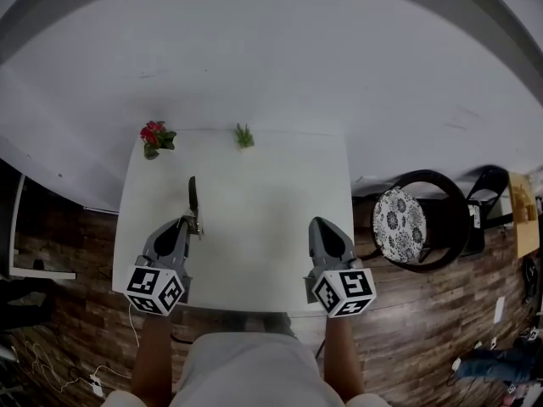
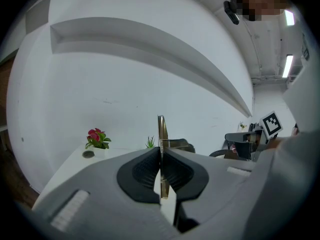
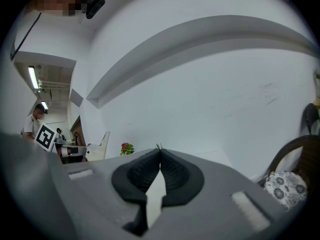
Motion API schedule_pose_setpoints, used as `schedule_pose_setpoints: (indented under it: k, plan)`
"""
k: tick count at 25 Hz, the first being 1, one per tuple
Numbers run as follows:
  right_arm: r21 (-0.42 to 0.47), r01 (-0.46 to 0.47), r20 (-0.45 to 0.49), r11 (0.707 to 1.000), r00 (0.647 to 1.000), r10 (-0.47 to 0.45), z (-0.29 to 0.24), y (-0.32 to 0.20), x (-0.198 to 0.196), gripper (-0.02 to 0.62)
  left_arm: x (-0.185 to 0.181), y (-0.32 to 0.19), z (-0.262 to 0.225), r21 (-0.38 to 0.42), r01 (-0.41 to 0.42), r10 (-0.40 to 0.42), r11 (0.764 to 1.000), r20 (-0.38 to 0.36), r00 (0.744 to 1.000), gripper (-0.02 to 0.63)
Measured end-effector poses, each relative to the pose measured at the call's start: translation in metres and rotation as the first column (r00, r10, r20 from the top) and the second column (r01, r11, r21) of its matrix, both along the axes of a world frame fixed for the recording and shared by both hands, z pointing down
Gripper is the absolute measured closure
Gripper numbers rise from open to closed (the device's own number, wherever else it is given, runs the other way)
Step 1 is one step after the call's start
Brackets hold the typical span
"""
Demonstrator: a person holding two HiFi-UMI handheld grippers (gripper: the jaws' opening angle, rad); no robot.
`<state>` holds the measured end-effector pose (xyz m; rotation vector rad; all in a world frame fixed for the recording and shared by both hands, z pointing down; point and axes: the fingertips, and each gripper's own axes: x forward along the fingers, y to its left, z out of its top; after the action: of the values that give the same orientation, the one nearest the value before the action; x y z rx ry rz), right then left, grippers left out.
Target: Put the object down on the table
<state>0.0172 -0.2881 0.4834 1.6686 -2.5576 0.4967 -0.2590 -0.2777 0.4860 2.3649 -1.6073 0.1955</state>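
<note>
While clamping a thin flat metal object edge-on in the left tool, holding it out over the left half of the desk; not yet set down. Gripped near one end, probably to keep the long part clear ahead for laying flat. Noted right tool pressed together with nothing between its pads, parked over the desk's right half, likely just out of the way. Logged red-flowered plant in a small white pot at the far-left corner. Logged small green plant at the far edge, pot too small to tell.
</note>
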Motion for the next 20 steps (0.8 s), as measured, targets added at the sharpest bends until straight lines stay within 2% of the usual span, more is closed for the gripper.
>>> schedule_pose_setpoints:
  k: [5, 12, 20]
  plan:
    - [0.025, 0.011, 0.002, 1.000, 1.000, -0.011, -0.006, 0.000, 0.000, 0.592, 0.002, -0.005, 0.011, -0.022, -0.006, 0.007, 1.000, 0.025, 1.000, 0.597]
    - [0.046, 0.018, 0.005, 0.999, 1.000, -0.018, -0.011, 0.001, 0.005, 0.592, 0.007, -0.007, 0.036, -0.104, 0.001, 0.003, 0.995, 0.040, 0.999, 0.597]
    - [0.059, 0.020, 0.025, 0.998, 0.999, -0.021, -0.013, 0.002, 0.008, 0.592, 0.019, -0.014, 0.061, -0.166, -0.041, 0.057, 0.985, 0.094, 0.994, 0.597]
